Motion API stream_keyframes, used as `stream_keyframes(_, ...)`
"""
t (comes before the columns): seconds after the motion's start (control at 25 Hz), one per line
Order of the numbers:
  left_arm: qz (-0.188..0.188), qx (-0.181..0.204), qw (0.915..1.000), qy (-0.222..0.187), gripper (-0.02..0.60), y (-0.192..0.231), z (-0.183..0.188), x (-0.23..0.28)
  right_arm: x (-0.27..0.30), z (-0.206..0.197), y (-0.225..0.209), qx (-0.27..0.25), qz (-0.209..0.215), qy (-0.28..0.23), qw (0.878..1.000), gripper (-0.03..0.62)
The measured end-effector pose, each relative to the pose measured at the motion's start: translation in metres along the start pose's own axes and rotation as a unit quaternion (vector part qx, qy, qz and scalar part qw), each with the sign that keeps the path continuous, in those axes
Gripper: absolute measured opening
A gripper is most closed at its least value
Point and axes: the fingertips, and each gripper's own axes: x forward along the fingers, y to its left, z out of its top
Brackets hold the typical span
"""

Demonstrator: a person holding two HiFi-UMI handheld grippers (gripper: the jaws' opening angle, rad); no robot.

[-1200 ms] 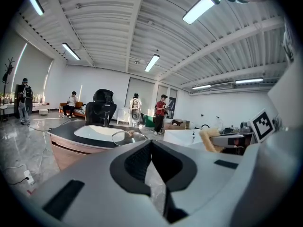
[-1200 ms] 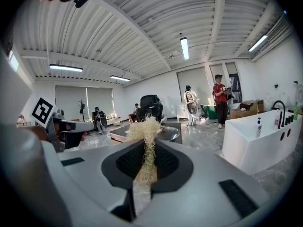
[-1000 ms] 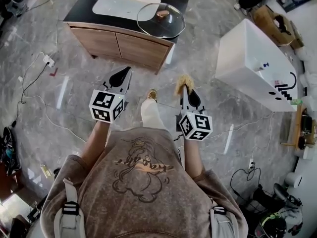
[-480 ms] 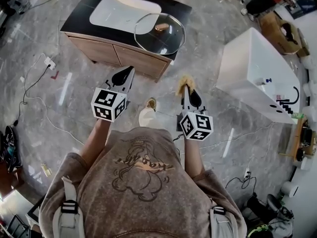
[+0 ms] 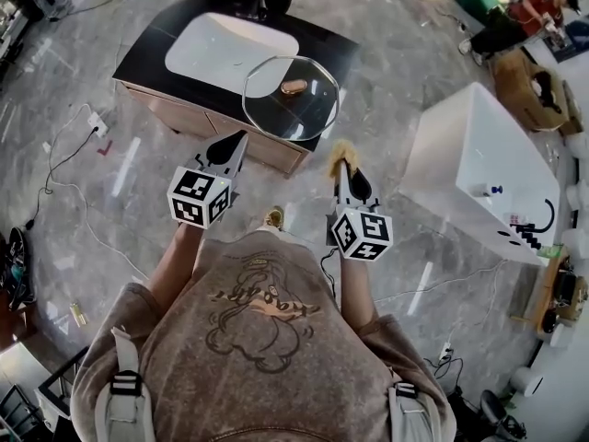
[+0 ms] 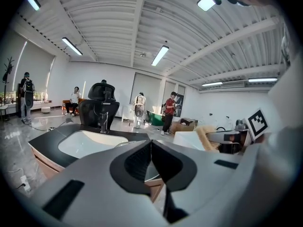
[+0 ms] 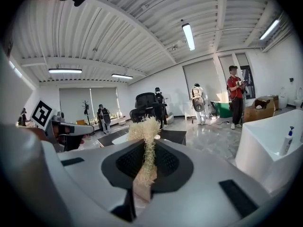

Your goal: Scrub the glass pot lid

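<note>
Closer than a second earlier, the cabinet [image 5: 184,120] had slid down toward the person, and the forward foot [image 5: 274,217] had drawn back under the body. One glass pot lid [image 5: 291,109] lay flat near the front right corner of the black top, beside the single white basin [image 5: 221,49]. It sat just ahead of both tools, and neither touched it.

Two grippers were held up side by side. The left gripper [image 5: 239,139] had its jaws pressed together on nothing. The right gripper [image 5: 342,166] was clamped on one tan, fibrous scrubber [image 5: 342,150] that stuck out past its tips.

One white bathtub [image 5: 469,145] stood off to the right, and a power strip [image 5: 95,125] lay on the floor to the left.

From the head view the lid showed whole. The left gripper view hid most of it behind its own jaws but showed an office chair [image 6: 100,109] behind the basin and three people [image 6: 169,112] farther back — and the right gripper view showed one pump bottle [image 7: 286,141] on the tub's rim.
</note>
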Motion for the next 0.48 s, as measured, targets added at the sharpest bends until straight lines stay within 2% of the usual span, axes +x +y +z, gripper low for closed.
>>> stream_keyframes(0.24,0.015,-0.003,0.9999,0.003,0.017,0.01,0.006,0.029,0.028,0.007,-0.024,0.001,0.008,0.009,1.0,0.048)
stream_keyframes(0.48,0.011,-0.012,0.9998,0.006,0.017,0.026,0.005,0.052,0.054,0.003,-0.033,0.008,0.003,0.019,1.0,0.048)
